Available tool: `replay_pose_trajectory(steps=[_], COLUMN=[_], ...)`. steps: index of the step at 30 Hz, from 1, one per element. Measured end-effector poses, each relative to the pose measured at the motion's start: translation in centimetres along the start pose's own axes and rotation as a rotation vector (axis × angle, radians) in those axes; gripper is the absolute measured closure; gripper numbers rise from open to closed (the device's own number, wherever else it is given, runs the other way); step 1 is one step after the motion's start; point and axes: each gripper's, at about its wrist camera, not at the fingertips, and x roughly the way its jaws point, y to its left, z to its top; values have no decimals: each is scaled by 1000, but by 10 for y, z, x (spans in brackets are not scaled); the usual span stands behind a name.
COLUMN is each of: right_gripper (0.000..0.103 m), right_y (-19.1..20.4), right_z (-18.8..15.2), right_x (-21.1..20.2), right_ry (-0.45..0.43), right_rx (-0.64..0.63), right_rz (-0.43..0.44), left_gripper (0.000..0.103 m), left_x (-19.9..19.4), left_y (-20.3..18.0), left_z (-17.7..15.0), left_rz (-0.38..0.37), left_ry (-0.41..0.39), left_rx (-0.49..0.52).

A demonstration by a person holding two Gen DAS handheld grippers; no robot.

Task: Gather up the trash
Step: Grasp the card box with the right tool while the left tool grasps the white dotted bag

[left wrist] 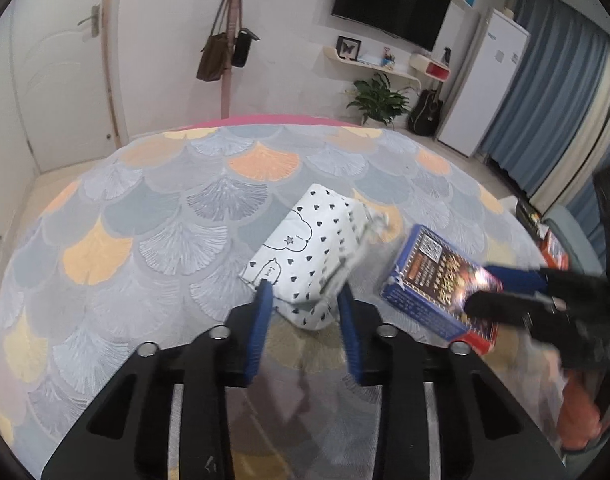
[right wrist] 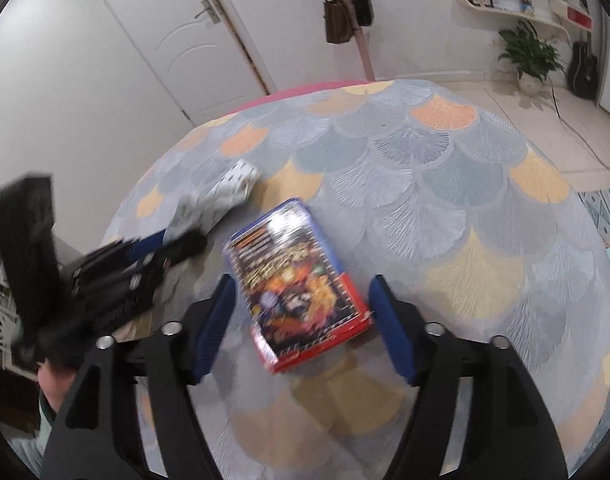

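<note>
Beside the white heart-print packet (left wrist: 305, 256), the left claw (left wrist: 305, 300) pinches its near corner, while the right claw (right wrist: 301, 300) stands spread around the colourful box (right wrist: 297, 280). That corner pinch looks shallow, so the packet could slip free when lifted.

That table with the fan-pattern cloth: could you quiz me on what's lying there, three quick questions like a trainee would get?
1. True or false: the blue and red box stands upright on the table.
2. Which gripper has the white heart-print packet between its fingers: A) left gripper, B) right gripper?
3. Fill in: the right gripper's jaws are ____ around the box.

Key: 1 false, it lies flat. 2 A. 3 open, not touching it.
</note>
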Motion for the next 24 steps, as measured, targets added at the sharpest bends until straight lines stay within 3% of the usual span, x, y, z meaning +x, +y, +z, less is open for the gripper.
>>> replay_pose_trajectory(steps=[2, 6, 14, 20, 24], right_gripper=[28, 28, 29, 46, 46], right_y=[9, 31, 51, 65, 71], right_z=[-5, -10, -13, -15, -17], right_x=[-1, 6, 13, 16, 16], right_ry=[-3, 9, -39, -57, -68], right_rx=[-26, -103, -157, -198, -216], right_rz=[0, -53, -204, -290, -319], left_gripper=[83, 93, 96, 96, 96], left_x=[0, -3, -23, -39, -50], left_y=[1, 1, 11, 15, 10], left_z=[1, 0, -2, -5, -6], left_rz=[-9, -18, -11, -9, -9], left_ry=[0, -1, -36, -61, -77], left_rx=[-9, -11, -50, -56, -44])
